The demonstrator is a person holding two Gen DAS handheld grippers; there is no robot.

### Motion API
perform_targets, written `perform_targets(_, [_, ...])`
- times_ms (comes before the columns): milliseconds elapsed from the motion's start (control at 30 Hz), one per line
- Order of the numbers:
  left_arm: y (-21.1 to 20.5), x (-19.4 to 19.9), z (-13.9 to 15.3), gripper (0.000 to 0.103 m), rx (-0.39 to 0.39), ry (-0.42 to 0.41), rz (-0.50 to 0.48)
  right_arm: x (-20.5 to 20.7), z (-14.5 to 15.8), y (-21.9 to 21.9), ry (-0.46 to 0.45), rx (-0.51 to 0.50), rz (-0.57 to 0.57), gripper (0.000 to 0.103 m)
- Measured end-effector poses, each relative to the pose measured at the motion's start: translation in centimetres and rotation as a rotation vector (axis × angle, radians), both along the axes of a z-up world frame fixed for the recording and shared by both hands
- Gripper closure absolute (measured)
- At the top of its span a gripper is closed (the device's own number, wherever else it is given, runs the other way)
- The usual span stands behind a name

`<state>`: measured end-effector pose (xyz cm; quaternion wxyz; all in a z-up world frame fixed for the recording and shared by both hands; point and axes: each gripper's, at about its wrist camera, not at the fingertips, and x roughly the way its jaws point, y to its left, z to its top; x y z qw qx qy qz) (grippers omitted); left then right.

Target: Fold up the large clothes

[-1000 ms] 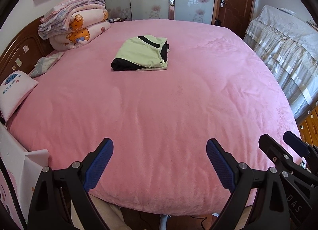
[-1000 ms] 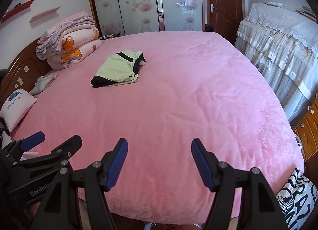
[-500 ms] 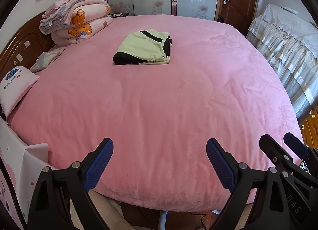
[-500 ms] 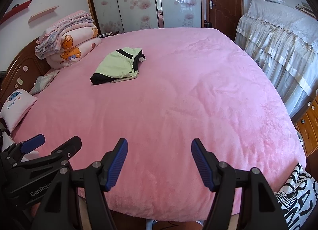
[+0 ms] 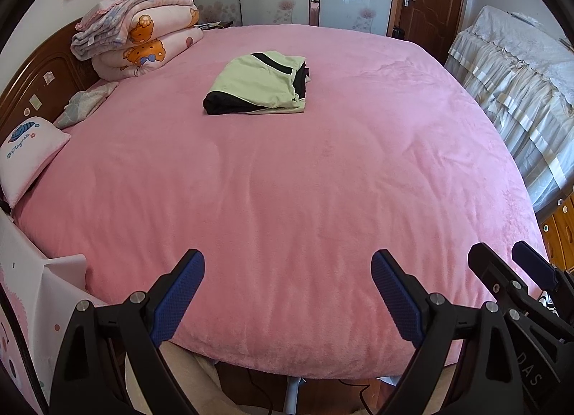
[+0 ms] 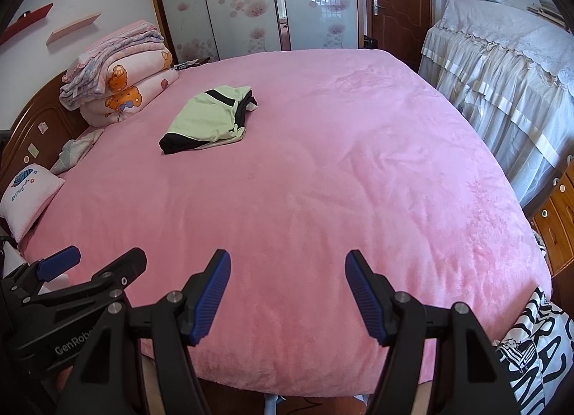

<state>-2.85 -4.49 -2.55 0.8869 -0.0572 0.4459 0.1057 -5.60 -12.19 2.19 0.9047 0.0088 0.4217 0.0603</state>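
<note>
A pale green and black garment lies folded into a compact rectangle on the far half of the pink bed. Both grippers hover over the bed's near edge, far from the garment. My left gripper is open, its blue pads spread wide with only bedspread between them. My right gripper is open too and holds nothing. In the left wrist view the right gripper shows at the lower right; in the right wrist view the left gripper shows at the lower left.
A stack of folded quilts sits by the wooden headboard, with a small pink pillow at the left. A lace-covered piece of furniture stands right of the bed. Wooden drawers and a black-and-white cloth lie at the lower right.
The bed and garment sit slightly lower in both views than a second ago, a small shift of view. Both grippers stay open over the bed's near edge.
</note>
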Motion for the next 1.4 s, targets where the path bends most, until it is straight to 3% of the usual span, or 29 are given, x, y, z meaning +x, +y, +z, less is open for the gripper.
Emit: perform_targets(1400, [0.6, -0.4, -0.8, 0.012, 0.007, 0.016, -0.024, -1.2, -0.4, 0.7, -0.012, -0.005, -0.024, 0.036])
